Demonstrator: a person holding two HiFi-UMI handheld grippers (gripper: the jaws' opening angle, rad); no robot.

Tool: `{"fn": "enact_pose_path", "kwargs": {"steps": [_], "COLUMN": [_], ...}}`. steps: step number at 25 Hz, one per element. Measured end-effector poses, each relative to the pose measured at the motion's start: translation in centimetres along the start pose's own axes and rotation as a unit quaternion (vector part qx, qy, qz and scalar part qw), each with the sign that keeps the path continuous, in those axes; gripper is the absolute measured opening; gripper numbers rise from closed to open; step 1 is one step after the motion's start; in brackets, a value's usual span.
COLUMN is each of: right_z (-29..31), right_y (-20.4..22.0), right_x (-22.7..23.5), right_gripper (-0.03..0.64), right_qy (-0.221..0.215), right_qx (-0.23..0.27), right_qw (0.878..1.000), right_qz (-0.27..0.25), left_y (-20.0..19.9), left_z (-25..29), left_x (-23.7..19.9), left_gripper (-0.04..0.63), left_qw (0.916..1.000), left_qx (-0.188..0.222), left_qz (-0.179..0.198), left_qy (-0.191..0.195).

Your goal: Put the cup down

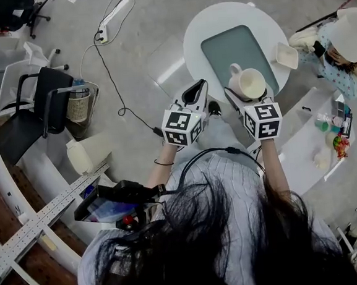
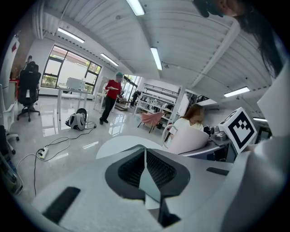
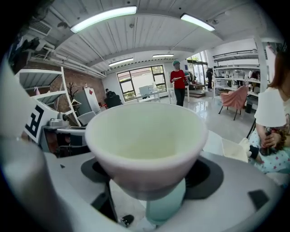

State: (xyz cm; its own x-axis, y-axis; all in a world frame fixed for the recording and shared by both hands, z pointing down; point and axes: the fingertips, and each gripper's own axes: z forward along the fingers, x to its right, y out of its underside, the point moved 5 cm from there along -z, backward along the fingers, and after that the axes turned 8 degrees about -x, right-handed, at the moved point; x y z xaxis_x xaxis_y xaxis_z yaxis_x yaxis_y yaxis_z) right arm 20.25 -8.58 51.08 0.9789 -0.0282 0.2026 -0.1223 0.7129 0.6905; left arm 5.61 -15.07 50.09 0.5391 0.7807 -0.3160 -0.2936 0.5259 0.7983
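The cup (image 3: 145, 140) hides the tips of our right tool (image 1: 238, 97), which pinches it low down, at 12 o'clock from the tool, over the round tabletop (image 1: 217, 20). Our left tool (image 2: 145, 174) is closed, empty.

We are in an open office lab: strip lights (image 2: 156, 58), shelving (image 2: 156, 97), desk chairs (image 2: 28, 88), a power strip (image 1: 102, 34) on a polished floor (image 1: 155, 23).

The cup (image 3: 145, 140) has a smooth, matt cream surface. The left tongs (image 2: 145, 167) are matt white plastic with black ribbed pads. The worktop (image 1: 195, 37) is smooth white with a matt pale-green inset. At its ten o'clock, the grey floor (image 1: 152, 23) is glossy and reflects the lights.
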Motion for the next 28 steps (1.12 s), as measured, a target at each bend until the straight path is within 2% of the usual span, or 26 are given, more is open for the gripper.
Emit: {"fn": "enact_pose_path", "kwargs": {"steps": [17, 28], "right_z": [7.0, 12.6], "right_y": [-4.4, -4.8], "right_x": [3.0, 3.2], "right_gripper": [0.440, 0.440], "right_qy": [-0.039, -0.056], "right_qx": [-0.028, -0.060], "right_qw": [0.992, 0.982], "right_qz": [-0.118, -0.168], "left_y": [-1.6, -2.2], "left_z": [2.2, 2.1], "left_x": [-2.1, -3.6], "left_gripper": [0.020, 0.020], "left_qw": [0.9986, 0.9963], "left_qx": [-0.004, 0.001], "left_qz": [-0.022, -0.038], "left_qy": [-0.047, -0.078]}}
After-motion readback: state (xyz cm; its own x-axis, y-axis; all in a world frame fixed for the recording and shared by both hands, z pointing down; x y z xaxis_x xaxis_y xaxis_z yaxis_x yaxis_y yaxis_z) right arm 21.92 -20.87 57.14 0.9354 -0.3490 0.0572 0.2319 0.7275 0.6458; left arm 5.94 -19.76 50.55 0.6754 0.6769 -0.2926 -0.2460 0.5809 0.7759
